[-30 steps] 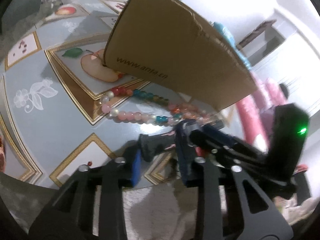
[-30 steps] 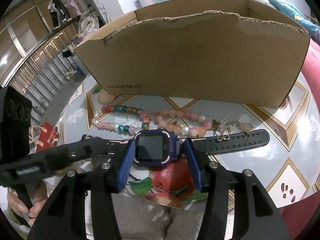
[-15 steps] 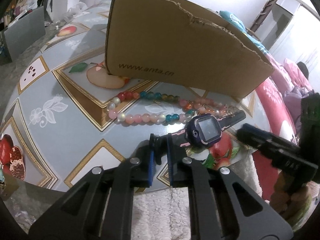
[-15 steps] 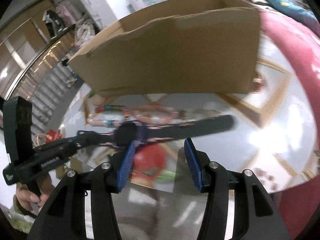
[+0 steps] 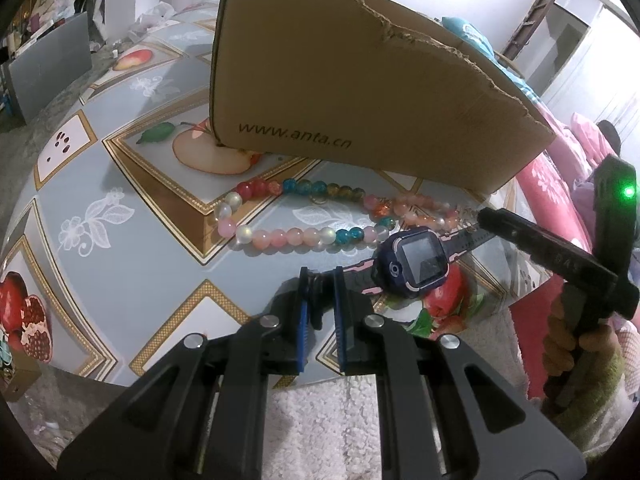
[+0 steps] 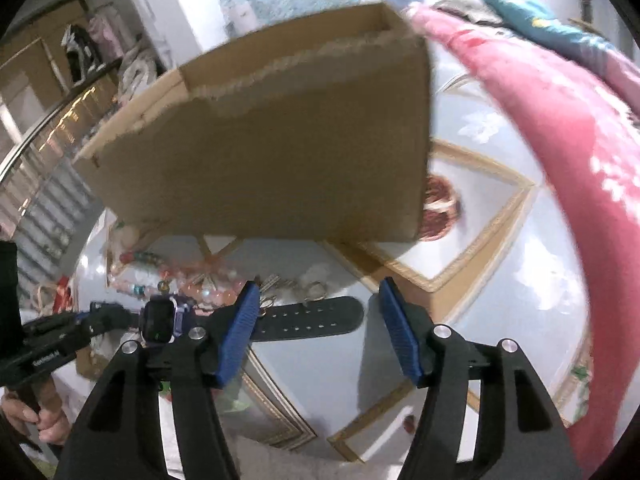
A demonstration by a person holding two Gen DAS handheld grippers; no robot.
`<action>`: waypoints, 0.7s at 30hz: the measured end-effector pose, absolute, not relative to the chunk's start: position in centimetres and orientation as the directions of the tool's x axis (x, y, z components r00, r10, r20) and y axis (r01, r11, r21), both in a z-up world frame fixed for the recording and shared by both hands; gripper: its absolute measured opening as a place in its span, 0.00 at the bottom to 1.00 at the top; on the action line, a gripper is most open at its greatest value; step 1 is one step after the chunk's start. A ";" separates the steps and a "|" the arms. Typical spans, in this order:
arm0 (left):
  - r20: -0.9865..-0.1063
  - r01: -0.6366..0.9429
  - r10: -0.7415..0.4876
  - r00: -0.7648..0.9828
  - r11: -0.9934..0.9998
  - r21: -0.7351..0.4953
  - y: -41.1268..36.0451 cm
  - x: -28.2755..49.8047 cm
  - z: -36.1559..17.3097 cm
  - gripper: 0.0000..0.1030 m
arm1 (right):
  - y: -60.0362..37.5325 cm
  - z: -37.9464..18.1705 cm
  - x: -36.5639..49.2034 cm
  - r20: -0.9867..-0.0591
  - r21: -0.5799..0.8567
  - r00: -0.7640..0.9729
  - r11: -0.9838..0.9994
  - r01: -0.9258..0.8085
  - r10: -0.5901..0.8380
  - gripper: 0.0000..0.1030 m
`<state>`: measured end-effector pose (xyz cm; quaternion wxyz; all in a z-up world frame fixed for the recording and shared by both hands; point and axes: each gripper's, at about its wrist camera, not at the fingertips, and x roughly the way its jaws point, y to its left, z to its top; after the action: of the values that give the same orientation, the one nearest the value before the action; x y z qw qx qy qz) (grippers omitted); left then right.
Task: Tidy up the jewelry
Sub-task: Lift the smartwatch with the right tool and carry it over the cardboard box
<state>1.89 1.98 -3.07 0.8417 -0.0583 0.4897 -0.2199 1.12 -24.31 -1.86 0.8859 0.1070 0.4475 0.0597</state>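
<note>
A purple smartwatch [image 5: 416, 260] with black straps lies on the patterned table, also seen in the right wrist view [image 6: 160, 320]. My left gripper [image 5: 320, 280] is shut on the end of its strap. My right gripper [image 6: 316, 300] is open and empty, above the other strap [image 6: 312, 320]. A string of coloured beads [image 5: 296, 216] lies behind the watch, in front of an open cardboard box [image 5: 360, 80], which also shows in the right wrist view [image 6: 280, 152].
A small metal charm [image 6: 312, 290] lies by the strap end. A pink blanket [image 6: 560, 140] lies along the table's right side. A white fluffy cloth [image 5: 320, 420] sits at the table's front edge.
My left gripper has closed on the watch strap. My right gripper has let go of the watch face and swung to the right.
</note>
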 end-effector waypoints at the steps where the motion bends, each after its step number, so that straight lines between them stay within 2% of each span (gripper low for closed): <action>1: -0.799 0.314 -0.427 0.423 0.896 -0.313 1.9 1.9 -3.1 0.10 | -24.2 -1.9 1.3 -0.779 0.249 0.589 0.968 -0.027 0.216 0.63; 4: -0.800 0.314 -0.424 0.424 0.898 -0.309 1.7 2.0 -3.1 0.10 | -23.7 -1.9 1.2 -0.780 0.266 0.576 0.963 -0.049 0.245 0.66; 9: -0.800 0.310 -0.424 0.424 0.898 -0.311 1.5 2.1 -3.1 0.10 | -24.9 -1.8 0.8 -0.745 0.432 0.546 0.901 -0.043 0.383 0.66; 11: -0.800 0.310 -0.423 0.425 0.899 -0.310 1.5 2.1 -3.1 0.10 | -24.8 -1.8 0.7 -0.740 0.451 0.541 0.892 -0.040 0.399 0.66; 13: -0.800 0.309 -0.424 0.424 0.898 -0.312 1.5 2.1 -3.1 0.10 | -24.6 -2.0 0.5 -0.740 0.457 0.537 0.889 -0.040 0.405 0.63; 19: -0.800 0.308 -0.423 0.425 0.899 -0.311 1.5 2.2 -3.1 0.10 | -23.8 -2.1 -0.2 -0.738 0.466 0.532 0.884 -0.042 0.415 0.46; 21: -0.799 0.307 -0.423 0.428 0.899 -0.311 1.5 2.1 -3.1 0.10 | -23.7 -2.0 -0.4 -0.737 0.461 0.535 0.886 -0.047 0.413 0.33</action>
<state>2.14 1.55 -3.13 0.8430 -0.0590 0.4889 -0.2165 -0.38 -23.71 -2.03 0.8535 0.1972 0.4631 0.1347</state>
